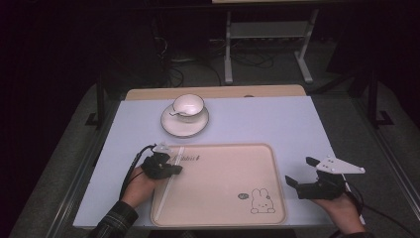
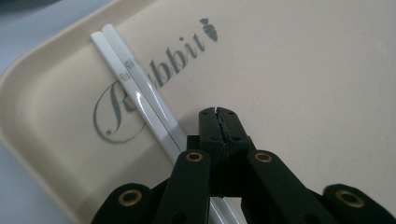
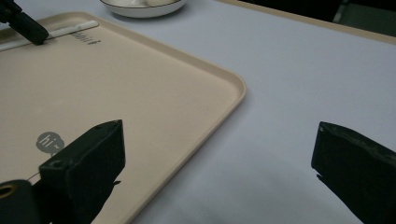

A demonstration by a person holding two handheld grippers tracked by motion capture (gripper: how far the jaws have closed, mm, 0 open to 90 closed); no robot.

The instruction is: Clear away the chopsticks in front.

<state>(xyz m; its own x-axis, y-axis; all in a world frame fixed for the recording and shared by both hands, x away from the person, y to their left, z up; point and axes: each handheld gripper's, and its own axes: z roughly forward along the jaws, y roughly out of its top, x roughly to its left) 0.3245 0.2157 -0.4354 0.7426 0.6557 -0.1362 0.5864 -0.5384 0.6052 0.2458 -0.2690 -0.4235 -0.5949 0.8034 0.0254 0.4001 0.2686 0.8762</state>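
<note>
From the high view, the person is leaning the left tongs [image 1: 174, 168] over the left edge of the beige tray [image 1: 218, 218], right where a pair of white chopsticks [image 1: 174, 171] is lying along the tray's left side. The right tongs [image 1: 299, 172] are hovering just off the tray's right edge, spread wide with nothing in them. A cup [image 1: 188, 105] is sitting on a saucer [image 1: 184, 126] further back on the table [image 1: 277, 124].

In the left gripper view, the left tongs [image 2: 218, 112] are pressed together at the tips, and the chopsticks [image 2: 140, 98] are running beside and under them rather than between the tips, so I'm not seeing anything pinched there. If they're going for the sticks, I'd say spread first, straddle both sticks square across, and pinch near the middle so they don't pivot or split apart.

The right gripper view is looking along the right tongs [image 3: 217, 154], wide apart over the tray corner and bare table. The saucer [image 3: 140, 8] is getting cut off at the top. The chopsticks' near ends are hiding under the left gripper's body, and I can't tell whether the cup is holding anything.
</note>
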